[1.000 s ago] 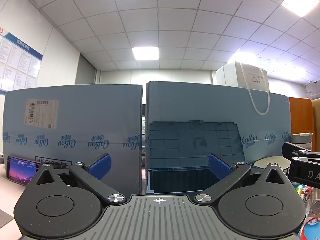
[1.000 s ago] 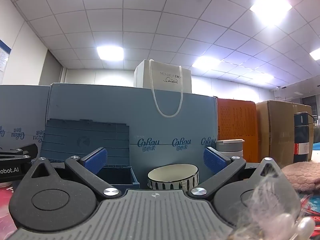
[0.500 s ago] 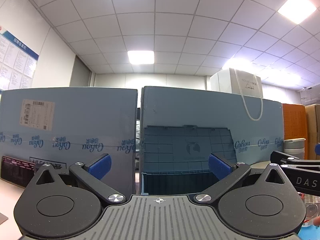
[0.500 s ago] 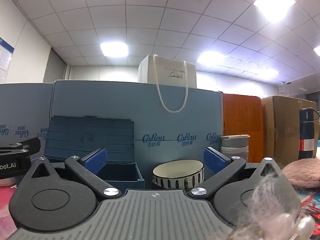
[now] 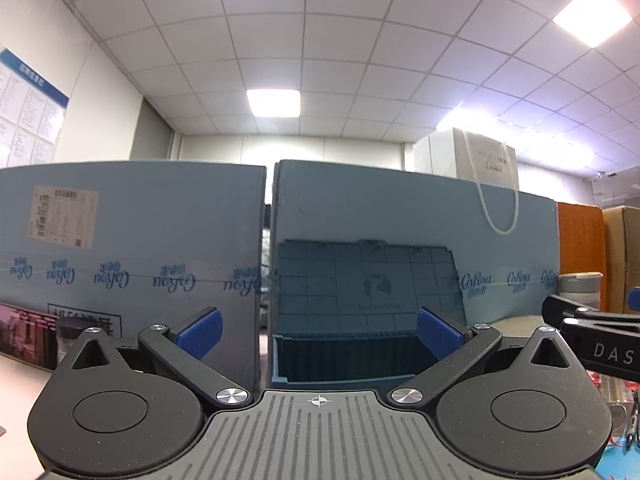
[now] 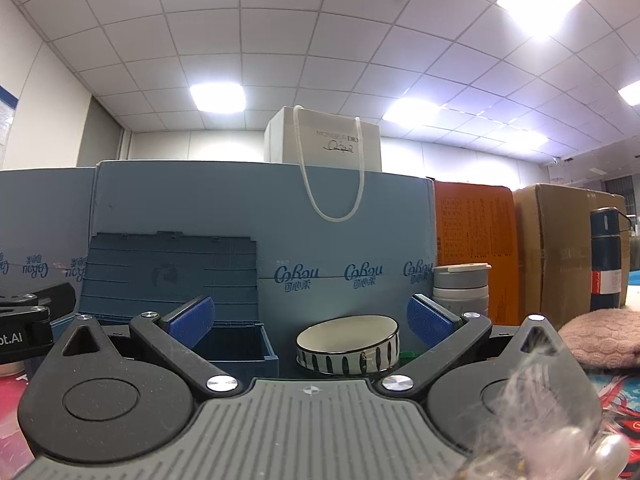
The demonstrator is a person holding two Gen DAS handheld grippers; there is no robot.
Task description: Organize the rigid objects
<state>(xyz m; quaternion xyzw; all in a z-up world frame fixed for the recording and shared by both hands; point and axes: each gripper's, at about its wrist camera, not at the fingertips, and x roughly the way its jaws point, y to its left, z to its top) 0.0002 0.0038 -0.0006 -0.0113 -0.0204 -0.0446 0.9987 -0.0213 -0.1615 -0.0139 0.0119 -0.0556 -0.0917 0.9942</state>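
Left gripper (image 5: 319,332) is held wide open, nothing between the blue pads; it is aimed at the open blue storage box (image 5: 344,364), whose lid (image 5: 368,280) is propped upright against the blue cartons (image 5: 132,248). Right gripper (image 6: 308,322) is also spread fully, empty. A striped bowl (image 6: 348,346) is seen between its fingers, on the counter just right of the box (image 6: 236,346) (touching or apart cannot be told). Stacked grey cups (image 6: 462,290) are placed behind the bowl; a pink knit item (image 6: 600,336) lies at far right.

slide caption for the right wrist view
Open right gripper faces a striped bowl beside an open blue storage box.
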